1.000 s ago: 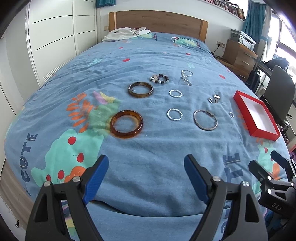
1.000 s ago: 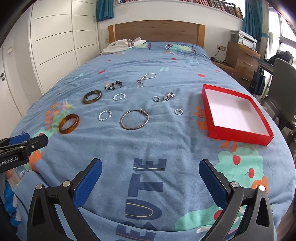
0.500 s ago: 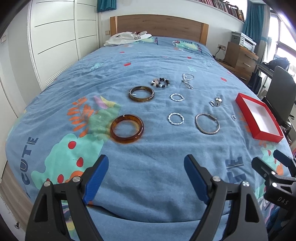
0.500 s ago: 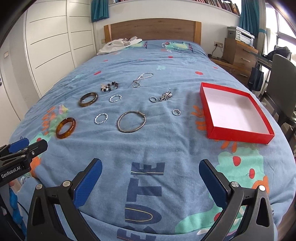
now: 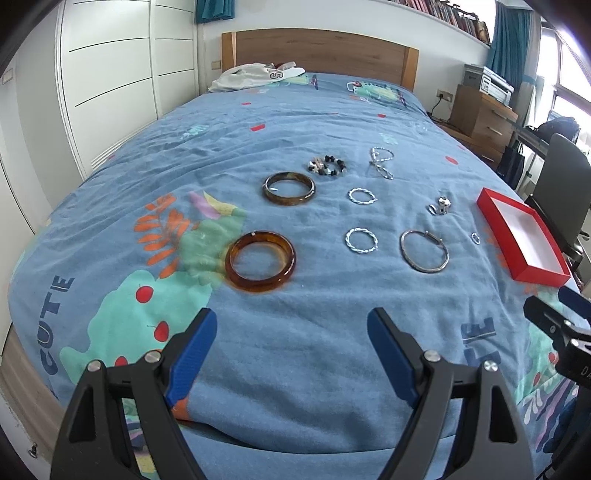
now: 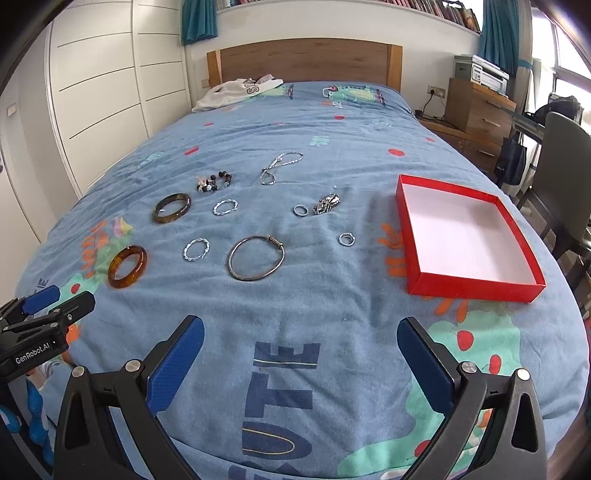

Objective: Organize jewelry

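Both views have drawn back slightly from the bed (image 6: 332,122). The left claw (image 5: 291,332) and right claw (image 6: 299,339) hang wide, empty. Amber bangle (image 5: 260,266) glossy, translucent; red box (image 6: 465,240) empty.

I am in a home bedroom — a wide bed (image 6: 295,147) under a blue cartoon-print cover fills nearly all I see, with a wooden headboard (image 6: 303,61) against the white wall. White built-in wardrobe doors (image 6: 99,85) run down one side. On the other stand a wooden chest of drawers (image 6: 476,107) with a printer (image 6: 480,74) on top, a grey chair (image 6: 565,155) and teal curtains (image 6: 496,37) by a bright window. A shelf of books (image 5: 458,13) runs high along the wall, and a crumpled white garment (image 6: 236,92) lies near the headboard — lived-in, domestic.
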Demonstrator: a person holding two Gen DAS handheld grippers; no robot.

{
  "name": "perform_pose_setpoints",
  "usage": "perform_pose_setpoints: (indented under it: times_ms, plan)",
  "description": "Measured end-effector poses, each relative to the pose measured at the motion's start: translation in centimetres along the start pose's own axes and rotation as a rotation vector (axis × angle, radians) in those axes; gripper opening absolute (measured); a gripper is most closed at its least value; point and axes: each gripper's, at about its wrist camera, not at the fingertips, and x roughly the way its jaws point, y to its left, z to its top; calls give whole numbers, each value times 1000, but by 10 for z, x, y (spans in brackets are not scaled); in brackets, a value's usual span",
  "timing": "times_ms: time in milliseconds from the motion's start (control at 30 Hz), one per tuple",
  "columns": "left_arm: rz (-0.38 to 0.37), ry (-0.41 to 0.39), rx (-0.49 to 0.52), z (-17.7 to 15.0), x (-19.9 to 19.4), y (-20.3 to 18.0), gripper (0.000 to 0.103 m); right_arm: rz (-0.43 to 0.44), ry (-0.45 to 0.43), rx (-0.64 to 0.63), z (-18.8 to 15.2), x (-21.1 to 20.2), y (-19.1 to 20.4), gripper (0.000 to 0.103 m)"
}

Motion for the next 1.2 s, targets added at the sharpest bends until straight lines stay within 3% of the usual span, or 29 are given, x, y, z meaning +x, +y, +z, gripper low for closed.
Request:
perform_pose_setpoints:
  times_ms: [633,767,1000,1200]
  plan:
    - [-9,40,0,-1,7,-9,83,18,26,-38,-8,11,6,102]
    - [-7,40,0,0,7,-9,83,-17,21,-53,-8,13,8,102]
    - [36,37,15,1,13,-12,83,12,22,-28,-6,19,6,102]
    - [26,45,15,1,18,-9,83,47,34,-9,-6,25,5,102]
